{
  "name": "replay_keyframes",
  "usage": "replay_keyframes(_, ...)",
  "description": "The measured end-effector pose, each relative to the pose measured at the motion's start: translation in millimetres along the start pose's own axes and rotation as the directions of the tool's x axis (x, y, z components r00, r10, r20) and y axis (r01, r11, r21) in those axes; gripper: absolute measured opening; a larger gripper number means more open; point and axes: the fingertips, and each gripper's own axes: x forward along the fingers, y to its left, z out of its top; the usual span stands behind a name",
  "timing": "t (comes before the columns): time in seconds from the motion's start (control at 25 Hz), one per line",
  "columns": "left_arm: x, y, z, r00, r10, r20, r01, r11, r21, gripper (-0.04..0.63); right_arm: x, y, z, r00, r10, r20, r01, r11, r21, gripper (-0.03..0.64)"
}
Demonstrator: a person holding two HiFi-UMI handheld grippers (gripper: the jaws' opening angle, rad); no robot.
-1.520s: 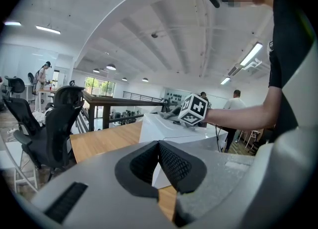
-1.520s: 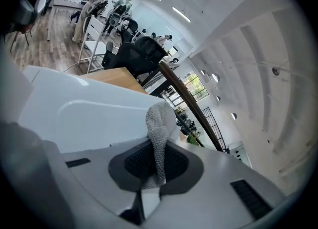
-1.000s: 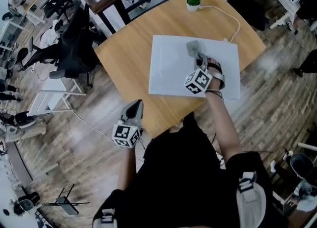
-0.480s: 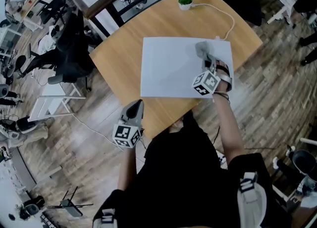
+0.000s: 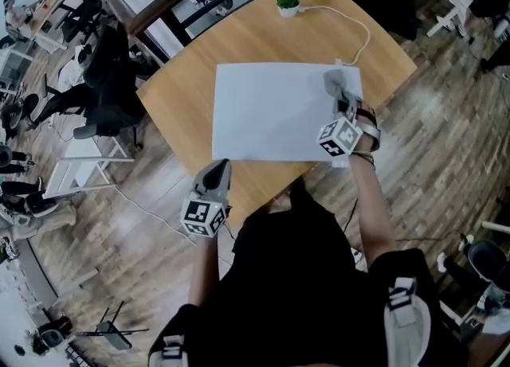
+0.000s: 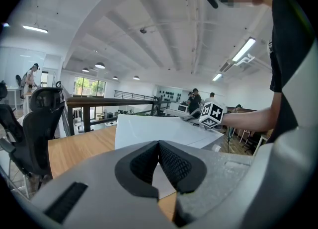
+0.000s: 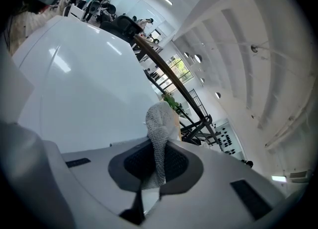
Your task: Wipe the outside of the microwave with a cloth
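We grip the cloth (image 5: 336, 83) in the right tongs (image 5: 344, 107) at the microwave's (image 5: 271, 111) right edge, and its long top stretches leftward. Our left tongs (image 5: 215, 176) hang closed and empty in front of it.

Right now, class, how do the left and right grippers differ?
The right gripper is shut on the grey cloth; the left gripper is shut on nothing. The right is over the white microwave; the left hangs beside the table. Both carry marker cubes.

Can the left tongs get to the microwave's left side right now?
Probably yes. The left tongs are shut and empty by the near edge of the table; only bare wood lies between them and the microwave.
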Motion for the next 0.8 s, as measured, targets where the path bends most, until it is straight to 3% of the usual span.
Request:
replay_keyframes(0.48,38.7,-36.8,11.8,1.000,-0.022,0.017,0.022,1.000,0.018,0.002,0.2,-18.1,-38.0,1.000,-0.011,0.014,0.011,1.000,0.026,0.009)
replay_keyframes(0.8,58.2,-52.8,15.3,1.000,-0.022,0.022,0.021,0.999,0.025,0.002,2.7,-23.9,-41.4,0.999,-0.014,0.052,0.012,0.999,0.041,0.009)
